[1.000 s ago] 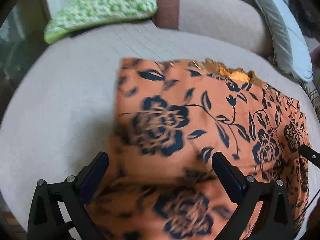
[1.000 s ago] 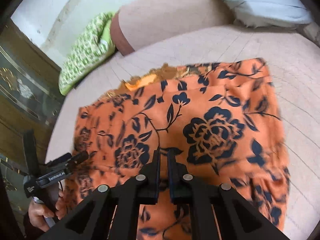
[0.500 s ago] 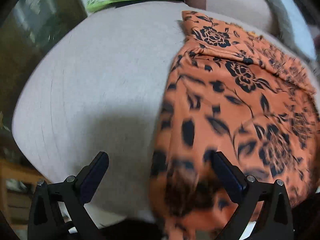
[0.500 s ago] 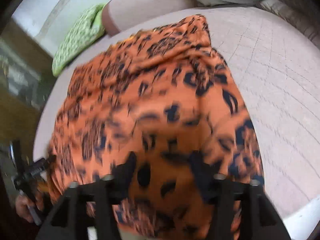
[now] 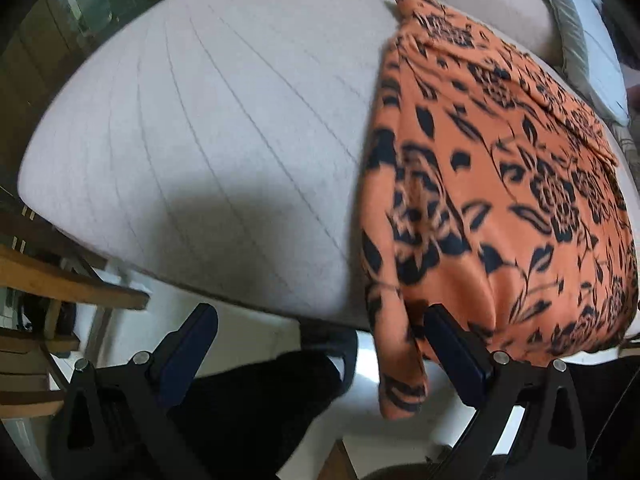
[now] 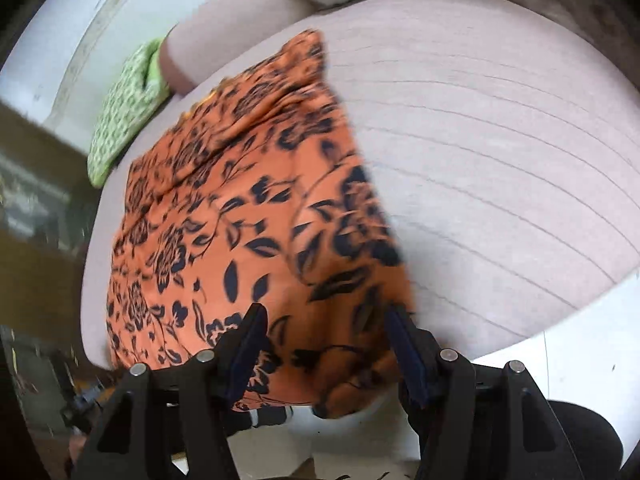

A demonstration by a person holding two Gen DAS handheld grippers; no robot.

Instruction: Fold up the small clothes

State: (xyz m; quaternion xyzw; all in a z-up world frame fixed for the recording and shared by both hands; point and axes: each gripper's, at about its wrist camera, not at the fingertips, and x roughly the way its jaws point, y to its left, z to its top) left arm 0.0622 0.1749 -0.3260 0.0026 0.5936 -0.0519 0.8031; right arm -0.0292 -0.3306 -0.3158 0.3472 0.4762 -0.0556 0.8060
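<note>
Bed/mattress [image 5: 208, 128]: pale quilted cover, takes up most of both views. Green patterned cushion [image 6: 124, 108] and a white pillow [image 5: 592, 52] sit at the far end.

Orange floral garment [image 5: 500, 200]: now lies along the near part of the mattress, its lower end draped over the near edge and a narrow strip hanging off below the edge. A second ago it lay flat further in on the mattress, so it has been dragged toward the person.

Right hand-held gripper [image 6: 324, 344]: a second ago clamped shut on the fabric; jaws have just been opening and now stand apart, released. Cloth still sits between them but the pads do not look pressed on it.

Left hand-held gripper [image 5: 320, 344]: wide open, nothing gripped; its right finger [image 5: 452, 356] is just beside the hanging strip, touching or not I cannot tell.

Judgement: repositioning pull is done, garment let go. No fold made yet; next step probably a fresh grasp at the hanging end to lift it back over the body
</note>
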